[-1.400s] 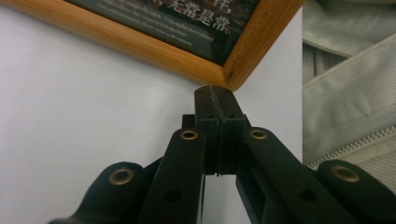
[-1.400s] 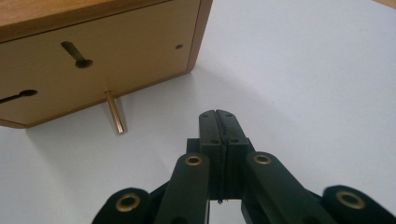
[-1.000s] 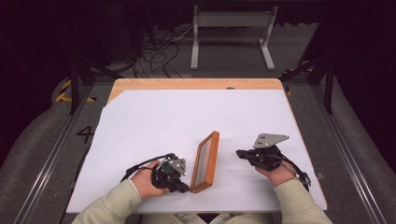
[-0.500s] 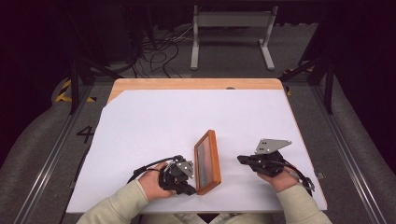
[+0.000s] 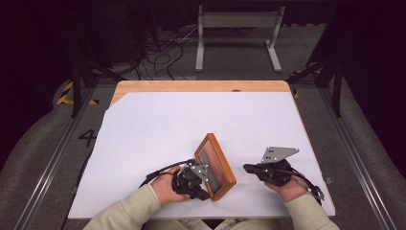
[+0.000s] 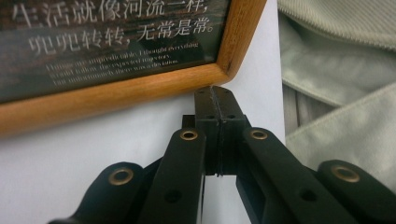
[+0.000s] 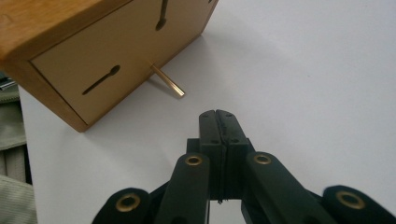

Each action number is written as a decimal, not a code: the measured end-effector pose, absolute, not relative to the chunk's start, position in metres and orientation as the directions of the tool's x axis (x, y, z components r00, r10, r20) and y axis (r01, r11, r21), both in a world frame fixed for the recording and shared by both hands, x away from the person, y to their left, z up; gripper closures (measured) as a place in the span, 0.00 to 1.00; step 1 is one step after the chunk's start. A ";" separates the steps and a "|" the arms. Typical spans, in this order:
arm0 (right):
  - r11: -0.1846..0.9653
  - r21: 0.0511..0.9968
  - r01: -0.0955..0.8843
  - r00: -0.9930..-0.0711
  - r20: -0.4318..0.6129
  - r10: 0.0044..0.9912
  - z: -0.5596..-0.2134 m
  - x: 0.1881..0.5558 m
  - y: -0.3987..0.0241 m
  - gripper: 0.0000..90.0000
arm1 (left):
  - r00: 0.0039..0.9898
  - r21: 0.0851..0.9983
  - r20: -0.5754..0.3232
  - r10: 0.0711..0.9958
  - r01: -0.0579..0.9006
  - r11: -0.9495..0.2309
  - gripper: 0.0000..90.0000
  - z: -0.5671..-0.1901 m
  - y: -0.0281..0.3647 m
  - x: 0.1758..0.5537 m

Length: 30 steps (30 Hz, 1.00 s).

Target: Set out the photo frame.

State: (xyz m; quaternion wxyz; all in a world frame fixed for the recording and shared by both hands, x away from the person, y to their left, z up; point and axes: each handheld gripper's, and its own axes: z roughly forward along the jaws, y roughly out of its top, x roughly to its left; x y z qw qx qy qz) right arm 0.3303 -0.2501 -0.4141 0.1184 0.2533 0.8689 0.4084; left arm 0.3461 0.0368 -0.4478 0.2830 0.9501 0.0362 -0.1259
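A wooden picture frame [image 5: 229,168] with a dark print and white lettering stands tilted on the white table sheet [image 5: 191,120], near the front middle. My left gripper [image 5: 207,195] is shut, and its tips touch the frame's lower wooden edge [image 6: 116,93] near a corner; the closed tips [image 6: 215,93] hold nothing. My right gripper [image 5: 246,167] lies to the right of the frame, shut and empty. In the right gripper view its tips [image 7: 218,116] point at the frame's tan back [image 7: 107,51], a short way from the brass prop peg [image 7: 167,80].
The white sheet covers a wooden tabletop [image 5: 201,86] whose far edge shows. Pale green sleeves [image 6: 336,70] come in at the front edge. A metal stand [image 5: 237,33] and cables [image 5: 163,52] lie on the floor beyond the table.
My left gripper has moved right against the frame, and the frame's near end has swung to the right. The right gripper has barely shifted.
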 end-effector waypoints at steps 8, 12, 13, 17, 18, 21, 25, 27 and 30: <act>0.552 0.762 0.339 -0.852 0.001 0.523 -0.415 0.324 -0.249 1.00 | 0.972 0.528 -0.235 -0.017 0.113 -0.842 1.00 -0.446 0.014 0.346; 0.554 0.760 0.341 -0.851 -0.001 0.525 -0.415 0.322 -0.251 1.00 | 0.973 0.535 -0.232 -0.011 0.118 -0.837 1.00 -0.446 0.003 0.348; 0.554 0.759 0.343 -0.849 -0.001 0.528 -0.415 0.321 -0.251 1.00 | 0.973 0.537 -0.232 0.000 0.128 -0.834 1.00 -0.446 -0.001 0.350; 0.555 0.756 0.346 -0.849 0.001 0.529 -0.416 0.320 -0.253 1.00 | 0.970 0.540 -0.240 0.033 0.162 -0.826 1.00 -0.446 -0.006 0.353; 0.555 0.756 0.346 -0.849 0.001 0.529 -0.416 0.320 -0.253 1.00 | 0.970 0.540 -0.240 0.033 0.162 -0.826 1.00 -0.446 -0.006 0.353; 0.562 0.749 0.351 -0.850 0.003 0.527 -0.417 0.318 -0.253 1.00 | 0.971 0.538 -0.233 0.046 0.168 -0.826 1.00 -0.446 -0.007 0.353; 0.572 0.740 0.353 -0.858 0.013 0.513 -0.420 0.311 -0.252 1.00 | 0.972 0.552 -0.224 0.072 0.187 -0.812 1.00 -0.438 0.005 0.354; 0.584 0.733 0.350 -0.867 0.018 0.498 -0.422 0.307 -0.250 1.00 | 0.973 0.562 -0.221 0.074 0.188 -0.805 0.99 -0.434 0.012 0.354; 0.593 0.729 0.343 -0.880 0.028 0.475 -0.423 0.301 -0.248 1.00 | 0.974 0.580 -0.210 0.086 0.195 -0.791 0.99 -0.428 0.024 0.354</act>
